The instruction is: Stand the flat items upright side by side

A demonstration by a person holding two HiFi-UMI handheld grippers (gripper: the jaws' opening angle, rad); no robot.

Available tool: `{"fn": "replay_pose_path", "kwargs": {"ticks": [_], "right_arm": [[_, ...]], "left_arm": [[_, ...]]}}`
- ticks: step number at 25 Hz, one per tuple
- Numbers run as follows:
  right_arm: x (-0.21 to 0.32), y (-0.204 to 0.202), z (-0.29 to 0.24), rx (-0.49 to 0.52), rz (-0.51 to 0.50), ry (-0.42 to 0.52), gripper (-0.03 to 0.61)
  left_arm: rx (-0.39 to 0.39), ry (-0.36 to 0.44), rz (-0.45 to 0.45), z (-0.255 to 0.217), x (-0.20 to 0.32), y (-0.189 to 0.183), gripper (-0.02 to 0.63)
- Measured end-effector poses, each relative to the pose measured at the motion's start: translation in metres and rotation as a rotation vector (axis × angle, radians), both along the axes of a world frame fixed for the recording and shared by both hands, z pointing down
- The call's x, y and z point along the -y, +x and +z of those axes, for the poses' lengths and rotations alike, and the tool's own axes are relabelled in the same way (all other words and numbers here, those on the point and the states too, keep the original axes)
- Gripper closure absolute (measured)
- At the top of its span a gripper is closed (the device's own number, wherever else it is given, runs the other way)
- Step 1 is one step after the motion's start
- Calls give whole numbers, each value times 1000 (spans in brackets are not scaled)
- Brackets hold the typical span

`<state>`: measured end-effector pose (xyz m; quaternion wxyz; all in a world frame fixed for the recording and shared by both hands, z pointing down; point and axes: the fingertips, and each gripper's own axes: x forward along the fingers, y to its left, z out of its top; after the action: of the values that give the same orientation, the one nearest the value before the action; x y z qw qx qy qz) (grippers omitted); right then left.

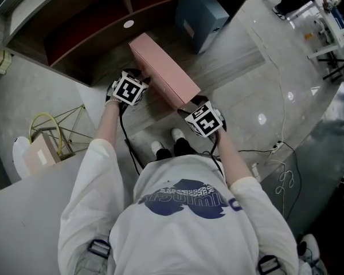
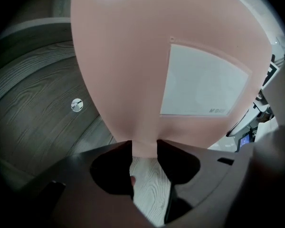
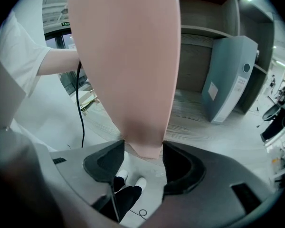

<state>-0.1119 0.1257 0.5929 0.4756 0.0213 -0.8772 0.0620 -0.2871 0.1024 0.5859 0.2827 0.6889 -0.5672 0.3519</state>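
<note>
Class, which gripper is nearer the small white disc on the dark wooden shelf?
Left. The left gripper clamps the pink box at the end toward the white disc; the right gripper clamps the opposite end, farther from the disc.

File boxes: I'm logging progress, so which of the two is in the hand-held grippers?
The pink file box: the left hand-held gripper and right hand-held gripper pinch its two ends. The blue-grey file box stands apart, untouched.
</note>
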Motion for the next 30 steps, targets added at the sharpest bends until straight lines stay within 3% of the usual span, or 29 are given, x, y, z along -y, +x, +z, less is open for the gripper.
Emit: {"fn": "replay_pose_path", "kwargs": {"ticks": [13,19,26,30], "right_arm": [[0,-3,-1,2,39,-7,327],[2,-2,-9,8,-24,-26,328],[13,-4,-29,19,-92,-43,323],[1,-9,-38,54,-95,-102,297]], "left_arm": [[13,-11,61,-1,21,-1,443],[20,-32,59,2,10,5,442],[-13,-25,124,0,-15,56,442],[-25,-25,119,2,-12,68,442]]}}
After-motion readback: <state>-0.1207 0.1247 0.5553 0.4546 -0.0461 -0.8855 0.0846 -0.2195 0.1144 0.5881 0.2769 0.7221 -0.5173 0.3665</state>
